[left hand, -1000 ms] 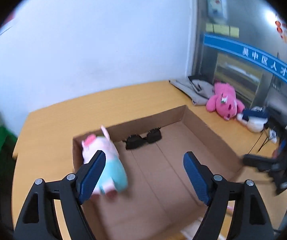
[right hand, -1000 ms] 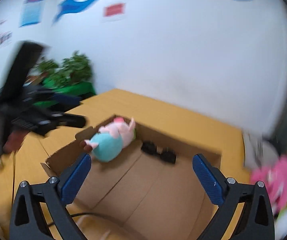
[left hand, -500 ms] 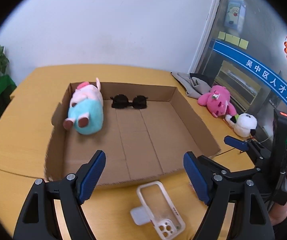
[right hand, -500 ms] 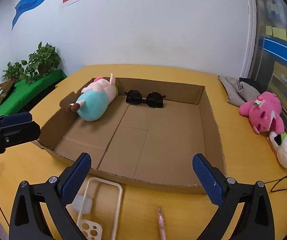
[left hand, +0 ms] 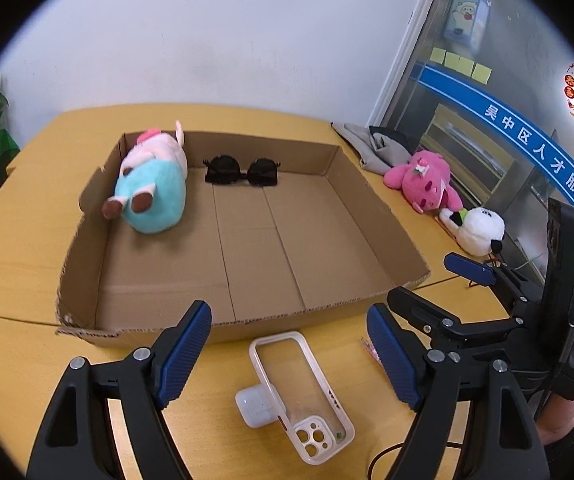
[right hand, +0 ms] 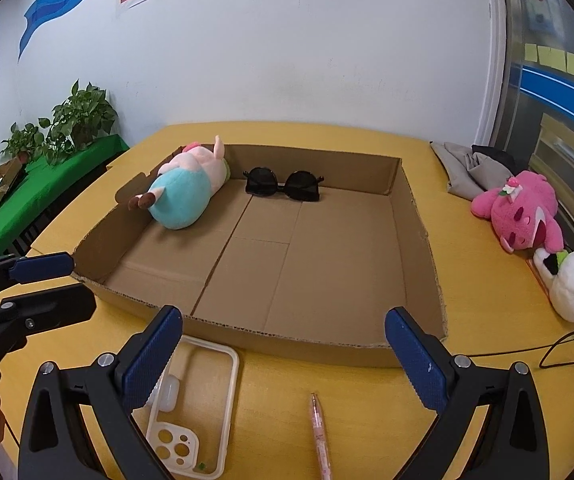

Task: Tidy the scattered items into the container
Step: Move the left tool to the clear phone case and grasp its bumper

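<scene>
Left gripper hangs with jaws spread wide, nothing between the pads, poised over the clear phone case on the table. Right gripper is just as wide apart and empty, above the near table edge. The case lies flat, long axis running toward the cardboard box, camera cutout nearest us, a white earbud case touching its left side. A pink pen points at the box too. Inside: plush pig, sunglasses. Yellow table, white wall, two plush toys well to the right.
</scene>
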Demonstrator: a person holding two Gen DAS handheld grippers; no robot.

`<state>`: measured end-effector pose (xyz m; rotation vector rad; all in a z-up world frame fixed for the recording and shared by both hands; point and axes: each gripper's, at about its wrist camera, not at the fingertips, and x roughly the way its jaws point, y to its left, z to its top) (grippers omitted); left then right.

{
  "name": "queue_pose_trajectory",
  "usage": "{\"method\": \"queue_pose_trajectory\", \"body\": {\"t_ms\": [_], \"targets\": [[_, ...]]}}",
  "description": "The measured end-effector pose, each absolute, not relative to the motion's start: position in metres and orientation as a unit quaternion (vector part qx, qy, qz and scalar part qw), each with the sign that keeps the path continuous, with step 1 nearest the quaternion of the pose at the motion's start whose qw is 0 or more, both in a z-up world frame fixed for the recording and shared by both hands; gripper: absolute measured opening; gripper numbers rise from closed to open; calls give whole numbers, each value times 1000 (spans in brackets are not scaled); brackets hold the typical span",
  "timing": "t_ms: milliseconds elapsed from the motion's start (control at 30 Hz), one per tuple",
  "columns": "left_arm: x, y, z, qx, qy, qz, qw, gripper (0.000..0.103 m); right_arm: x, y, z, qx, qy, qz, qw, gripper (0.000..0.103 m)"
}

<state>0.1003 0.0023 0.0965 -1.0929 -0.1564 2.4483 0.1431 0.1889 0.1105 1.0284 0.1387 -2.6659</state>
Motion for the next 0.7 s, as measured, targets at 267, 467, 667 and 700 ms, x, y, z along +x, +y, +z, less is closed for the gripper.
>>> {"method": "queue_pose_trajectory", "body": {"t_ms": [267, 467, 667, 700], "targets": [[87, -2, 63, -441, -84, 862, 235, 80, 156, 192, 66, 414, 14, -890, 191, 103], [73, 1, 33, -482, -96, 835, 246, 80, 177, 178, 22, 465, -16, -852, 242, 103], [53, 6, -3, -525, -112, 802, 262, 80, 189, 161, -8, 496, -44, -825, 267, 103], [50, 8, -8, -531, -110, 799, 260, 79, 189, 160, -11, 498, -45, -825, 265, 103]]}}
